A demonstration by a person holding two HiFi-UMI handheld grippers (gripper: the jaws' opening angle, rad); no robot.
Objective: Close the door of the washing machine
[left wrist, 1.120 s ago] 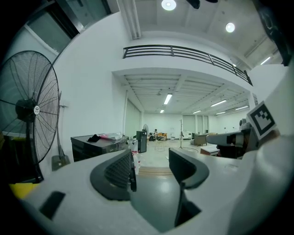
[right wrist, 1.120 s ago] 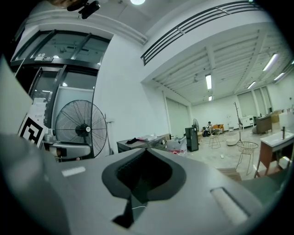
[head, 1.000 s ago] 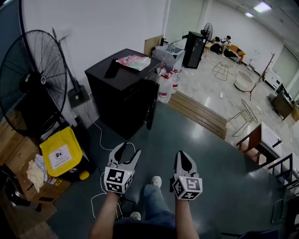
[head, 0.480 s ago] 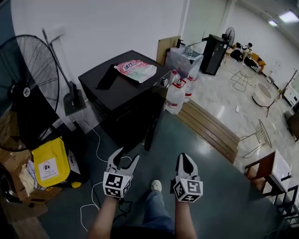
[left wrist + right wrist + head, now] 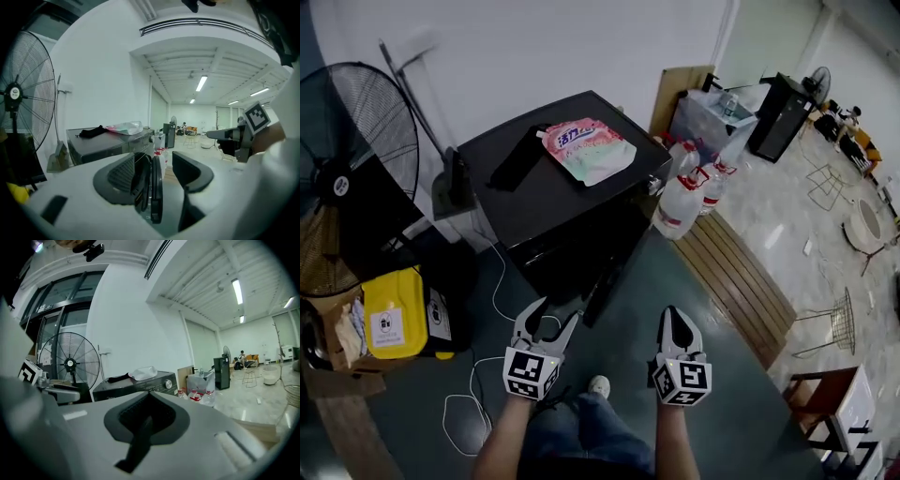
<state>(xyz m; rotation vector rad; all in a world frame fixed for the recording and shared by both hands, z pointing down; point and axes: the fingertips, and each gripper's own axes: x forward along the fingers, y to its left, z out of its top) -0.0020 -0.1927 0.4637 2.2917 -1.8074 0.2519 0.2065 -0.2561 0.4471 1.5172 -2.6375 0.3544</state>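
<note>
The black washing machine (image 5: 546,187) stands against the white wall, with a pink detergent pouch (image 5: 587,148) and a black cloth (image 5: 514,156) on its top. Its round door (image 5: 602,287) hangs open at the front, edge-on toward me. My left gripper (image 5: 553,315) is open and empty, a short way in front of the door. In the left gripper view the door (image 5: 155,187) shows between the open jaws of the left gripper (image 5: 159,171). My right gripper (image 5: 674,317) is shut on nothing, to the right of the door. In the right gripper view the shut right gripper (image 5: 149,409) points at the machine (image 5: 140,384).
A big standing fan (image 5: 349,159) and a yellow box (image 5: 392,315) are to the left. A dustpan (image 5: 450,184) leans on the wall. Water jugs (image 5: 681,202) stand right of the machine. A wooden step (image 5: 741,274) runs along the right. A white cable (image 5: 478,375) lies on the floor.
The washing machine has come nearer and lower in the head view as I walked toward it. Both grippers keep their pose, left open and right shut.
</note>
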